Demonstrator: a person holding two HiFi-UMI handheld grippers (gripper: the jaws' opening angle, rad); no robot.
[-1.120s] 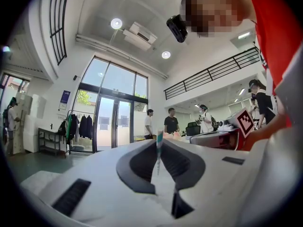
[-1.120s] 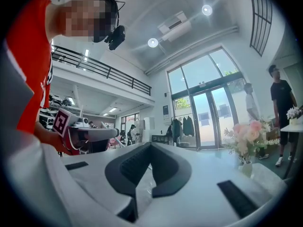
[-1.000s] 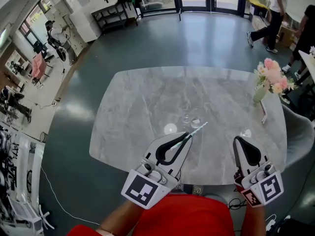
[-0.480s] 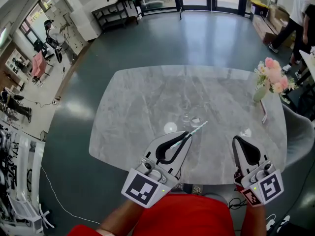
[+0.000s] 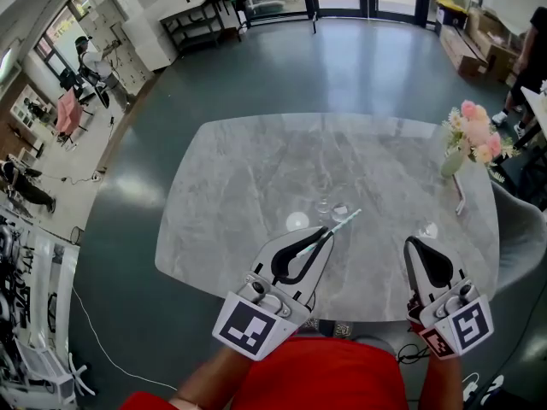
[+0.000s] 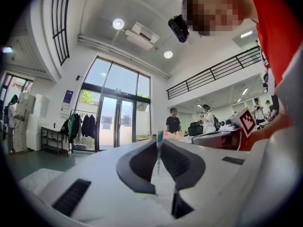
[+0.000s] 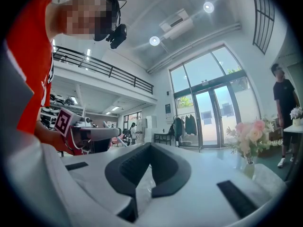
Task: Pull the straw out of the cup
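Note:
My left gripper hovers over the table's near edge, shut on a thin white straw with a teal end. The straw slants up and right past the jaw tips, free in the air. In the left gripper view the straw stands pinched between the closed jaws. A clear glass cup, faint against the marble, stands on the table just beyond the straw's tip. To the right, my right gripper is shut with nothing in it; its jaws meet with no gap.
The grey marble table has a rounded front edge. A vase of pink flowers stands at its far right, also in the right gripper view. Shiny spots lie at the left and right.
Both grippers and the straw have stayed where they were. A person walking on the floor at the far right has moved almost out of the picture.

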